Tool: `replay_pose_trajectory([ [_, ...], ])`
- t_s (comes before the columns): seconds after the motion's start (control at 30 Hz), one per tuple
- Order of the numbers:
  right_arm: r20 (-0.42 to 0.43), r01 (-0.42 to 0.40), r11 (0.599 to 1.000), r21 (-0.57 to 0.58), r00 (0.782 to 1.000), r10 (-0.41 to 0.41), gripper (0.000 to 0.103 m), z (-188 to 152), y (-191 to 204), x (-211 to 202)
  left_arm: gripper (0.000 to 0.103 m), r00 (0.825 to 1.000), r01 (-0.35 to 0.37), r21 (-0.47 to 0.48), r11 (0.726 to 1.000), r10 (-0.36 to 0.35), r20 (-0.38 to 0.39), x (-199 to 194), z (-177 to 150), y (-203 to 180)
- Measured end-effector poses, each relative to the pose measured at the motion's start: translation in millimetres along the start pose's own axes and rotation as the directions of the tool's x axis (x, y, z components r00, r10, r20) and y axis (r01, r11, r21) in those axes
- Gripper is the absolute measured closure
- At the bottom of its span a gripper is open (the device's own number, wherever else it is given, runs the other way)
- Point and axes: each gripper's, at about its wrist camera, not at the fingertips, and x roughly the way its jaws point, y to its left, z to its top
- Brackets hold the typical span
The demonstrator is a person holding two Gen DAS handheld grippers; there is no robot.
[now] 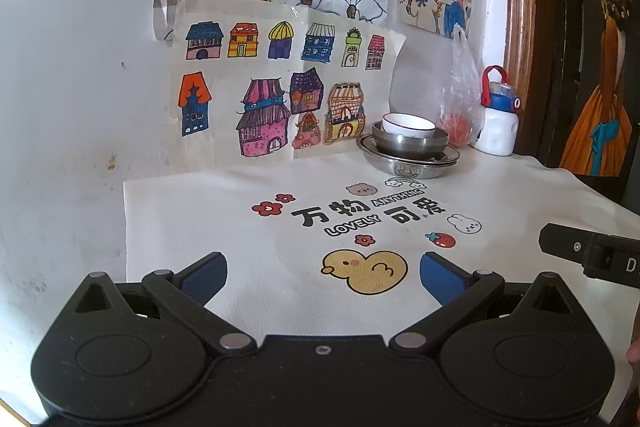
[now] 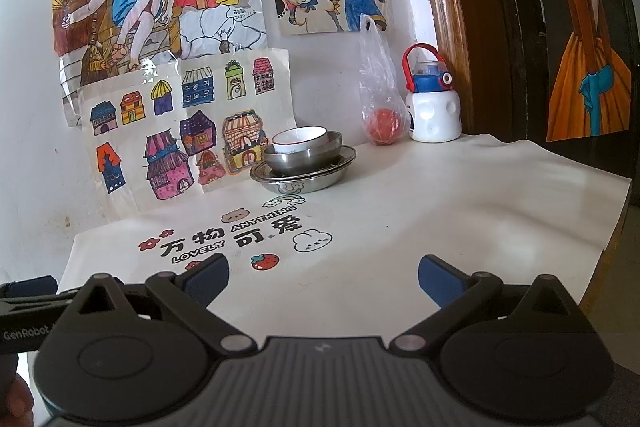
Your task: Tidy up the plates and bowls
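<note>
A white bowl (image 1: 408, 126) with a dark rim sits inside a steel bowl (image 1: 410, 143), which sits on a steel plate (image 1: 408, 165) at the back of the table by the wall. The same stack shows in the right wrist view: white bowl (image 2: 300, 139), steel bowl (image 2: 306, 159), steel plate (image 2: 304, 179). My left gripper (image 1: 322, 277) is open and empty, low over the white mat, well short of the stack. My right gripper (image 2: 322, 281) is open and empty, also near the front. Part of the right gripper (image 1: 592, 253) shows at the right edge of the left wrist view.
A white printed mat (image 2: 400, 227) covers the table. A plastic bag with a red fruit (image 2: 380, 107) and a white water bottle with a red handle (image 2: 432, 107) stand at the back right. Drawings (image 2: 180, 131) lean against the wall. The table's right edge (image 2: 612, 239) drops off by a dark door.
</note>
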Motion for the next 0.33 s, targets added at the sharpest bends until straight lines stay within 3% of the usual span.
replay_pose_trajectory([
  [0.33, -0.008, -0.001, 1.0, 0.003, 1.0, 0.002, 0.0, -1.2, 1.7, 1.5, 0.001, 1.0, 0.006, 0.002, 1.0, -0.006, -0.002, 2.1, -1.1, -0.8],
])
